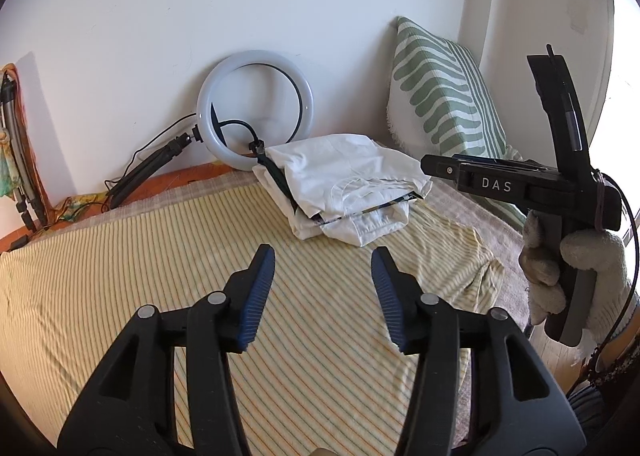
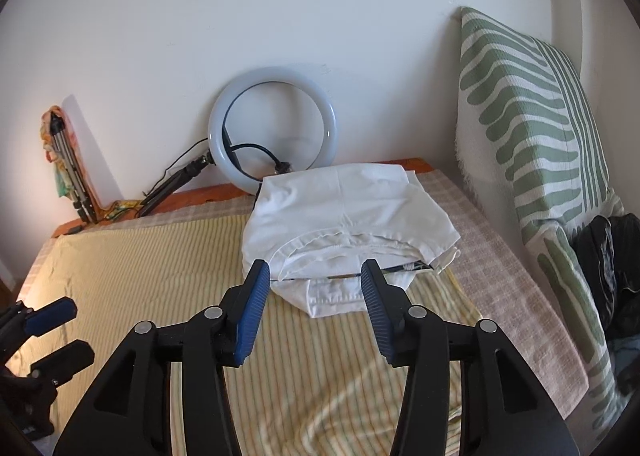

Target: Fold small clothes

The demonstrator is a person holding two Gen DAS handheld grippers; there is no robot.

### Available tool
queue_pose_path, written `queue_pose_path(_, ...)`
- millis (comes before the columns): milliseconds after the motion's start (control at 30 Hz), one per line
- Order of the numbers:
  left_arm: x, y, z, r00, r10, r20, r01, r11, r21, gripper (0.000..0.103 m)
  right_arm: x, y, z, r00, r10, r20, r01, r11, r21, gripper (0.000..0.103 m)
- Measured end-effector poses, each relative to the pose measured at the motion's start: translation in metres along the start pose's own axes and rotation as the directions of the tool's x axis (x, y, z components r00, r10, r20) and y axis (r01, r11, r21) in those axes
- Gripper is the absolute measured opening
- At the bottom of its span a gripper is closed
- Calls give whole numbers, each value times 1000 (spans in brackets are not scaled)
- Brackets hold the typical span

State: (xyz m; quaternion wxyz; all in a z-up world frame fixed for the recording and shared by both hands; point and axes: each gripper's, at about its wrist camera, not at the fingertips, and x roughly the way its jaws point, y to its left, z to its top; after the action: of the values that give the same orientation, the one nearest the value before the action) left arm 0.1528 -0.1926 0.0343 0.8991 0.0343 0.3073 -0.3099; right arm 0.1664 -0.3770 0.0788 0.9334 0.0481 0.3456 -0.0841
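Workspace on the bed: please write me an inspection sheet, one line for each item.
Surface: yellow striped sheet, wrinkled, over a checked cover.
Job's things: pile of white clothes at the far side, roughly folded, untouched.
Clutter: ring light leaning on the wall behind the pile; tripod in the far left corner.
Grippers: left gripper and right gripper both open, empty, above the sheet.
Cables: black cable runs from the ring light to the pile's far edge.
Surroundings: white wall; green patterned cushion standing on the right.
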Motion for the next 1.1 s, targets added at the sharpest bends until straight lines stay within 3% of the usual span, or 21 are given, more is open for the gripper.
queue_pose_path(167,1,2,-5,1000,7,-2,-7,1000,6,66,-1,4,-4,1000,-2,20,1,1000,15,58)
queue_pose_path(267,0,4,-8,1000,22,2,-22,1000,2,74,-4,7,-6,999,1,52,-3,1000,24,71)
queue_pose_path(400,-1,4,-11,999,35,2,-35,999,2,80,-4,13,-9,998,-6,64,4,1000,18,78)
queue_pose_path(667,-11,3,-12,993,108,50,-109,994,28,99,1,21,-18,999,-17,43,17,1000,-14,79)
queue_pose_path(900,-9,12,-9,987,156,34,-156,988,-15,103,2,19,-19,999,-17,52,15,1000,22,80)
queue_pose_path(1100,-6,10,-10,983,182,26,-182,983,10,103,7,22,-20,999,-12,37,12,1000,18,80)
